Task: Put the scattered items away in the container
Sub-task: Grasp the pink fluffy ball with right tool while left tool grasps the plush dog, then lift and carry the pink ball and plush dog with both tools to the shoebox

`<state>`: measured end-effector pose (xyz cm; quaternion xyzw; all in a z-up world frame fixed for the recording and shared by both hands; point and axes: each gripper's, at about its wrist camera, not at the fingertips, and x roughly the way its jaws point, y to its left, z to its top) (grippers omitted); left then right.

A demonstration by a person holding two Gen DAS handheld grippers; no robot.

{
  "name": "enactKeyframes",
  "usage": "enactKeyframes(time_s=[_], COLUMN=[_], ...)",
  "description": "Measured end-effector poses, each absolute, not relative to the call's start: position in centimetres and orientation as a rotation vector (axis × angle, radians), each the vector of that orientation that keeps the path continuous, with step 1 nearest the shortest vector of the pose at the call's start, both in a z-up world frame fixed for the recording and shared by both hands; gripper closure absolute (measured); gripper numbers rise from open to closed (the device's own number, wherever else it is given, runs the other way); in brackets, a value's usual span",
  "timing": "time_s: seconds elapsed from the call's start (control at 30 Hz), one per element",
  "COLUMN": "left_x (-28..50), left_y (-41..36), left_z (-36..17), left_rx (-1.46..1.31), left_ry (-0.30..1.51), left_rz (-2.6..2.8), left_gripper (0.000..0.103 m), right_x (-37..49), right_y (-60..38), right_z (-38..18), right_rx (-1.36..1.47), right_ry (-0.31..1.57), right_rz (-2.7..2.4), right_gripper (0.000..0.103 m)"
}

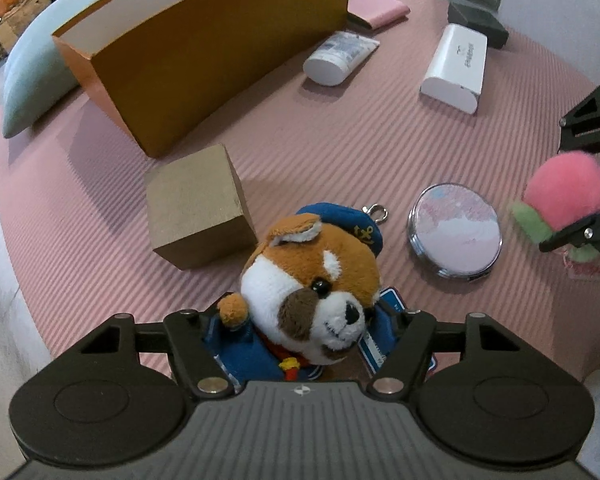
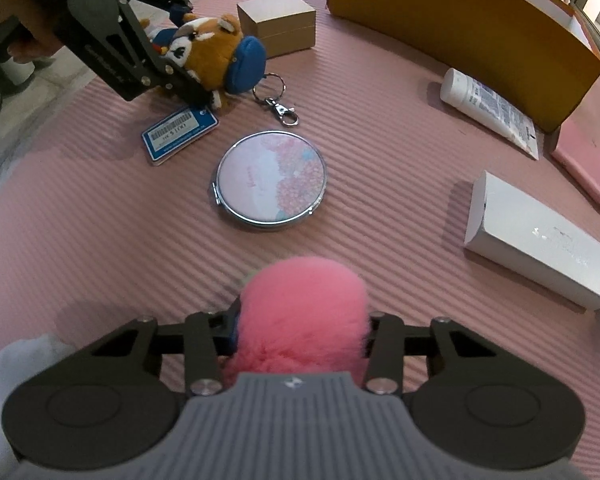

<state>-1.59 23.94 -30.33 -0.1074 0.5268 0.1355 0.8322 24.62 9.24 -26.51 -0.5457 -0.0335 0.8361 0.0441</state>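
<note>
1. We see our left gripper (image 1: 300, 344) clamped on the plush dog (image 1: 312, 276), its fingers pressed against the blue-clad body; in the right wrist view the dog's price tag (image 2: 179, 133) and key ring (image 2: 269, 87) lie on the pink mat (image 2: 360, 128).
2. Our right gripper (image 2: 300, 334) is closed around the pink pompom (image 2: 304, 308).
3. The orange box (image 1: 204, 56), the container, stands open-topped at the far side of the mat; we cannot see its floor or any contents.
4. A small closed cardboard box (image 1: 196, 212) sits just in front of it.
5. Loose on the mat: round compact mirror (image 2: 271, 182), white tube (image 2: 488, 110), white case (image 2: 536, 236), pink booklet (image 2: 584, 168).
</note>
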Motion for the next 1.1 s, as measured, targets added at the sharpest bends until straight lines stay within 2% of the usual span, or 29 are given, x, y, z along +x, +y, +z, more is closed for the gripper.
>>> enactKeyframes(time_s=[0.4,0.77,0.83,0.9,0.97,1.03,1.07,1.1], left_x=[-2.7,-2.8,-2.6,-2.3,-2.1,-2.0,-2.1,-2.1], left_y=[23.0,22.1,21.9,21.7,21.6,21.5,21.4,21.4], left_z=[-27.4,-23.5,-23.0,-22.9,-23.0,-23.1,-23.1,-23.1], left_rx=[-0.258,-0.274,-0.277,-0.277,-0.276,-0.279,-0.282,-0.286], left_ry=[1.064,1.009,0.996,0.989,0.99,0.99,0.988,0.987], left_rz=[0.377,0.421,0.413,0.401,0.4,0.401,0.4,0.398], left_gripper=[0.024,0.024,0.024,0.024,0.024,0.024,0.024,0.024], right_x=[24.8,25.6,25.7,25.8,25.7,25.5,25.5,25.7], right_y=[9.6,10.2,10.4,10.6,10.9,11.1,11.2,11.1], right_z=[-25.5,-22.3,-21.6,-21.1,-21.2,-21.9,-22.1,-22.1], right_rx=[-1.656,-1.623,-1.614,-1.624,-1.648,-1.678,-1.674,-1.65], right_ry=[-0.103,-0.098,-0.1,-0.105,-0.109,-0.132,-0.151,-0.175], right_rz=[2.559,2.574,2.577,2.575,2.565,2.54,2.523,2.519], right_gripper=[0.058,0.061,0.066,0.098,0.097,0.08,0.046,0.022])
